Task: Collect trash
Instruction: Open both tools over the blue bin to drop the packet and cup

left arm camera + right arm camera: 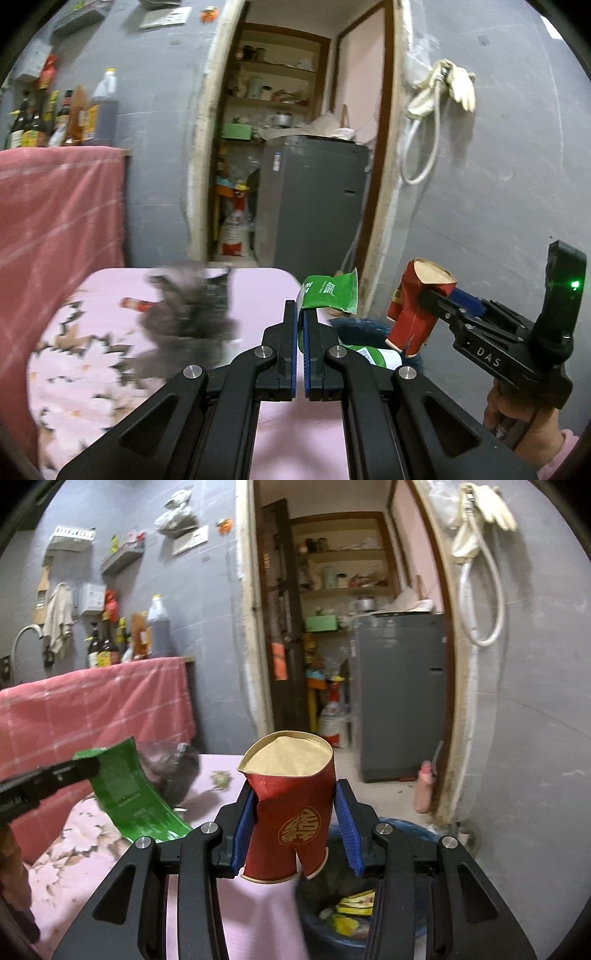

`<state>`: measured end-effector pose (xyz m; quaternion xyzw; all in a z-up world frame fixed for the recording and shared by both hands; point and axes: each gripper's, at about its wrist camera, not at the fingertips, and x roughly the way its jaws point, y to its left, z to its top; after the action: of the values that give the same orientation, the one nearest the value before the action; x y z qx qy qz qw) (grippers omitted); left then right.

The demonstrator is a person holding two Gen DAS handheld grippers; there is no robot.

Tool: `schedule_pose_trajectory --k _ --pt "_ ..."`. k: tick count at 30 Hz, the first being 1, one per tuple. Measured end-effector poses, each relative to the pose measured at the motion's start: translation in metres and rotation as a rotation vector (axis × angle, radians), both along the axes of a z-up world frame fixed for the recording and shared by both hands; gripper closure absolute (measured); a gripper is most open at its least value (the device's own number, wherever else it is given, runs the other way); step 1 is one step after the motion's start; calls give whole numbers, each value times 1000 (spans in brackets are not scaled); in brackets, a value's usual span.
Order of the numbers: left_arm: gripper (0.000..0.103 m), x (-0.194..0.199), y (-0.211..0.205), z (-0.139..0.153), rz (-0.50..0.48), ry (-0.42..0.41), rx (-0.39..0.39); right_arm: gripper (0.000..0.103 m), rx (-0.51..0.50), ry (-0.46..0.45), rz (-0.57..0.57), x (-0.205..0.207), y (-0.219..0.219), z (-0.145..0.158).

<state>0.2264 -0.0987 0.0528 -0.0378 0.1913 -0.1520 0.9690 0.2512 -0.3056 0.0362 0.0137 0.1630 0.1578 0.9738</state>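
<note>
My left gripper point(300, 314) is shut on a green snack wrapper point(330, 292), held above the pink table's right edge; the wrapper also shows in the right wrist view point(129, 794). My right gripper point(295, 812) is shut on a crushed red paper cup point(290, 808), held over the blue trash bin point(417, 830). The cup point(415, 310) and right gripper point(436, 299) also show in the left wrist view, above the bin point(365, 326). The bin holds yellow and green wrappers point(354, 908).
A pink floral tablecloth point(85, 354) covers the table. On it lie a grey crumpled bag point(188, 306), a red-capped bottle point(135, 304) and a small scrap point(220, 778). A red-clothed counter with bottles point(110, 701) is at left. A doorway with a grey fridge point(399, 694) is ahead.
</note>
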Motion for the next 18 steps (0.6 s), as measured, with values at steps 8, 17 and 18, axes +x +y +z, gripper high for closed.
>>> schedule_pose_trajectory --k 8,17,18 --pt "102 42 -67 -21 -83 28 4 63 18 14 -120 9 -49 -11" --pt "102 93 -123 -55 -111 108 58 63 14 67 -207 38 -86 -31" --pt "102 99 -128 -60 -111 123 65 63 14 76 -212 41 -89 -34"
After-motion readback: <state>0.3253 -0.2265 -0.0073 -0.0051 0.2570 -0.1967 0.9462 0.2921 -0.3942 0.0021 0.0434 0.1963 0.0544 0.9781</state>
